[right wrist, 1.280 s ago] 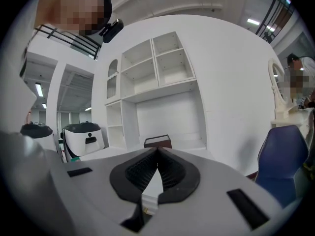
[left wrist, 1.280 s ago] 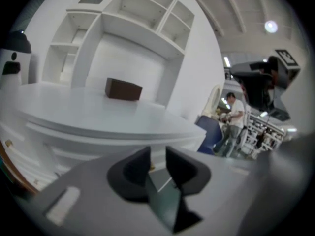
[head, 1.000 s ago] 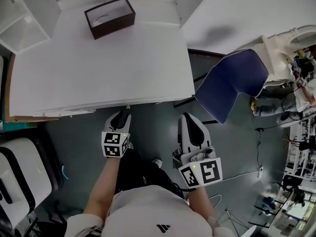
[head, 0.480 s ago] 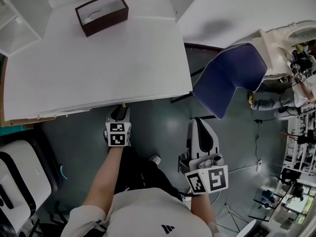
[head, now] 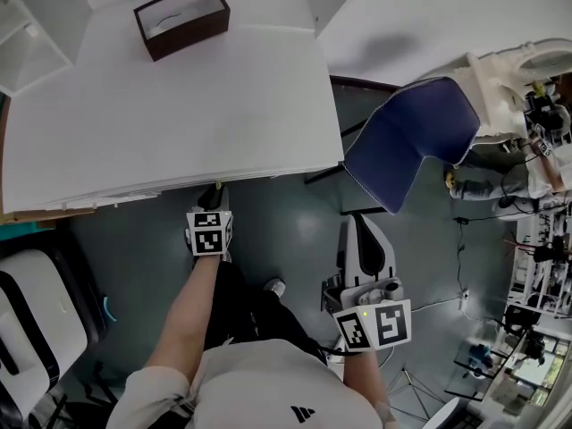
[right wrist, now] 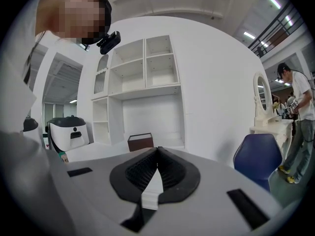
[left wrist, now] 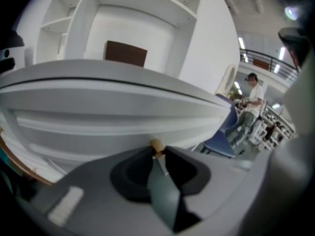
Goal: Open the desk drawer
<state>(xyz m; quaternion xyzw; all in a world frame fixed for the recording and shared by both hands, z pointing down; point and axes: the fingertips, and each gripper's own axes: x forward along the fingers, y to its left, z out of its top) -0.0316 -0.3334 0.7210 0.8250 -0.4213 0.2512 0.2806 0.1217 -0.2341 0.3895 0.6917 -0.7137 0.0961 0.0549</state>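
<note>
The white desk (head: 179, 105) fills the upper left of the head view, and its drawer front (left wrist: 98, 117) spans the left gripper view. A small brass drawer knob (left wrist: 156, 144) sticks out under the desk's front edge. My left gripper (left wrist: 157, 151) has just been closing and its tips now pinch this knob. In the head view the left gripper (head: 213, 195) reaches under the desk edge, hiding the knob. My right gripper (head: 359, 222) hovers over the floor to the right of the desk, away from it. Its jaws (right wrist: 157, 150) are shut and empty.
A dark brown open box (head: 181, 20) sits at the back of the desk top. A blue chair (head: 407, 146) stands right of the desk. A white and black machine (head: 36, 302) stands at the left. White shelves (right wrist: 147, 68) rise behind the desk.
My left gripper has moved forward and down to the desk's front edge and closed on the knob. My right gripper drifted slightly right early on, then held still.
</note>
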